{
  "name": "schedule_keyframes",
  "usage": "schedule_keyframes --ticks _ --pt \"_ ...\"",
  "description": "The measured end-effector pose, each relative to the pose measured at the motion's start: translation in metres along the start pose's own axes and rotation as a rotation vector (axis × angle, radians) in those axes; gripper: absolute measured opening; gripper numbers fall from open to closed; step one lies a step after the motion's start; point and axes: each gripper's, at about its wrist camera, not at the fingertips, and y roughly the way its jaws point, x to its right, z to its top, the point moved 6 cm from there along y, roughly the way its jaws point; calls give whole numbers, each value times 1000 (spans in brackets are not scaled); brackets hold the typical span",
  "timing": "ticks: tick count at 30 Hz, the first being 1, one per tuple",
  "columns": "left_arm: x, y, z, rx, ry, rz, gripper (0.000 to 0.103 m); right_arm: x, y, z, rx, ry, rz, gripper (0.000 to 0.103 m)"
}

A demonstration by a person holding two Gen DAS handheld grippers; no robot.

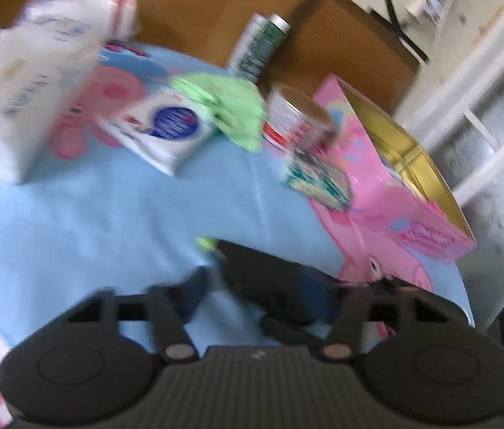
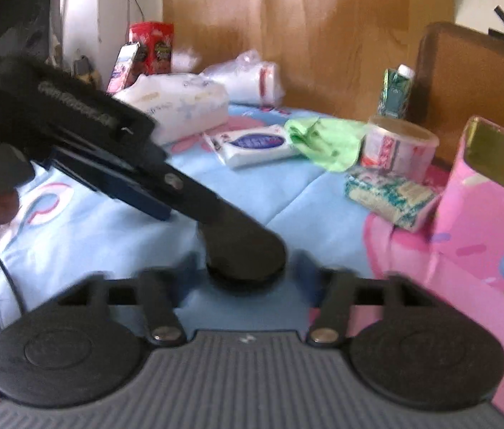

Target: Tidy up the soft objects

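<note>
Closest in the left wrist view, the left tool (image 1: 259,279) hangs low over the light blue printed bedspread (image 1: 109,214). Blur hides whether its pads press the dark shape between them, so I cannot tell its grip. Farther off, a crumpled green cloth (image 1: 234,107) touches a flat white tissue pack with a blue oval label (image 1: 166,128), left of the open pink cardboard box with a gold inside (image 1: 377,186).

In the right wrist view, the right tool (image 2: 248,271) has its pads apart and grips nothing soft. This looks like the reaching step. Next, one tool must close on a soft item and carry it to the box.
</note>
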Motion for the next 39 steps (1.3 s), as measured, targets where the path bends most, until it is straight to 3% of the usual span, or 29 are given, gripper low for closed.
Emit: schedule_keyframes --ticks 2,5,12,17,19,21,24,26,29,32,36,39 --pt "11 2 3 23 26 16 43 -3 -3 -3 24 7 -7 51" --pt "42 -3 25 69 87 -30 43 2 -15 1 96 1 -87 51" --pt "139 23 81 125 261 -139 43 68 -65 38 280 60 -281 52" --pt "182 75 102 88 308 -157 46 129 -74 39 285 143 -388 52" --pt "187 92 105 96 329 -122 48 148 -68 37 271 161 -442 52" --pt "182 99 106 115 344 -60 48 166 -57 35 261 177 -522 52" --pt "154 82 102 120 300 -92 48 192 -45 26 219 235 -634 55" --pt "126 64 100 160 292 -58 48 198 -59 23 279 326 -595 55" --pt "67 36 91 213 269 56 49 187 -69 25 335 362 -554 54" --pt "8 9 76 253 224 164 48 159 -59 40 349 345 -406 50" --pt "-50 -10 57 284 139 244 49 100 -16 61 270 209 -224 48" --pt "-74 -8 48 282 65 243 49 67 35 79 184 133 -141 47"
